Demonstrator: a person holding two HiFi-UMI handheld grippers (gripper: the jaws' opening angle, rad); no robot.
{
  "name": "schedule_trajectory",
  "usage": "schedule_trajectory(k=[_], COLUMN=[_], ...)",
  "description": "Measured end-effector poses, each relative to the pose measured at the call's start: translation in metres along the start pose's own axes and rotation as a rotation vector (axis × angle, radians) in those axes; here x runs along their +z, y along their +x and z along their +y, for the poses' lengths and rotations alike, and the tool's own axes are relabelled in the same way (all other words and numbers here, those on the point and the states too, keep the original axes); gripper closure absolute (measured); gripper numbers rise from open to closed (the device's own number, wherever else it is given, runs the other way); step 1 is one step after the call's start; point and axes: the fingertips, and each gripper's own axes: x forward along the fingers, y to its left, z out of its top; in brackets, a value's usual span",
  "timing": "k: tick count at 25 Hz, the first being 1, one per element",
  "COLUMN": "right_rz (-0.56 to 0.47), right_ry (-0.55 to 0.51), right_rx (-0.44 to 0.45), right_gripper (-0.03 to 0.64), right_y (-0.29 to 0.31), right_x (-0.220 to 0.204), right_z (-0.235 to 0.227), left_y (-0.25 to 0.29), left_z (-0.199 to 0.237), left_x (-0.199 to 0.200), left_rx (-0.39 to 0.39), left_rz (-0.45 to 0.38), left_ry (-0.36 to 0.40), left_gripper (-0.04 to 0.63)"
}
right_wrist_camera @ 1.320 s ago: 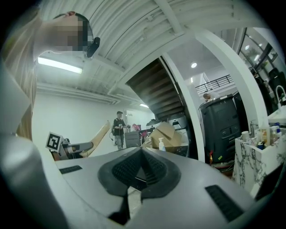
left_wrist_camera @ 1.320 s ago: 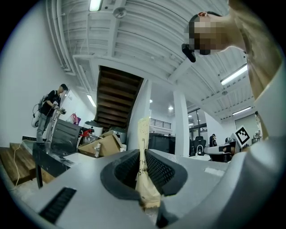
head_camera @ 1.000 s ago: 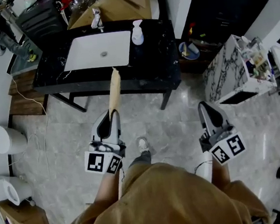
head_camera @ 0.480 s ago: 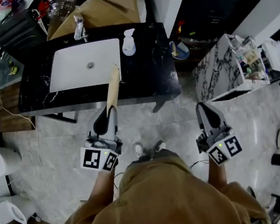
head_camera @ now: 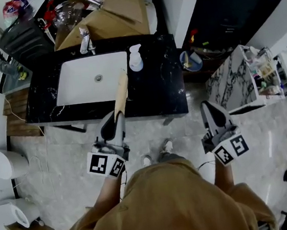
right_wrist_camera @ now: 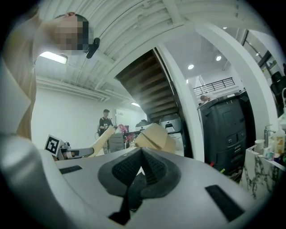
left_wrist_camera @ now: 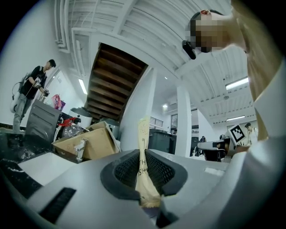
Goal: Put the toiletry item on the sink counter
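The toiletry item is a long beige tube [head_camera: 120, 95]. My left gripper [head_camera: 115, 119] is shut on its lower end, and the left gripper view shows the tube [left_wrist_camera: 143, 147] pinched between the dark pads and sticking out forward. The tube's far end lies over the black marble sink counter [head_camera: 164, 91], beside the right front corner of the white basin [head_camera: 86, 82]. My right gripper [head_camera: 207, 105] is held level in front of the counter's right end. Its pads meet with nothing between them [right_wrist_camera: 140, 162].
A white soap dispenser [head_camera: 135, 59] stands on the counter right of the basin, and the faucet [head_camera: 85, 40] is behind it. Cardboard boxes [head_camera: 116, 12] lie beyond the counter. A white marbled cabinet [head_camera: 237, 83] stands to the right, and a white bin [head_camera: 7, 163] on the floor at left.
Both grippers have moved forward toward the counter. The tube's far end has gone from the counter's front edge to beside the basin's corner. The grip is unchanged.
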Motion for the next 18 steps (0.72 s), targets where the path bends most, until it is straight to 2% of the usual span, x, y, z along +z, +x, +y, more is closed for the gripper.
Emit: schedule_trajectory(k=[6,18], right_rz=[-0.025,-0.013], right_ry=[0.001,0.006], right_rx=[0.077,0.181], right_gripper=[0.614,0.614], right_y=[0.037,0.068], right_x=[0.011,0.011], right_z=[-0.024,-0.049], left_y=[0.032,0.052], left_z=[-0.003,-0.010], left_x=[0.015,-0.002], left_rx=[0.031,0.106], left_rz=[-0.024,0.009], left_ry=[0.041,0.038], left_gripper=[0.560,0.560])
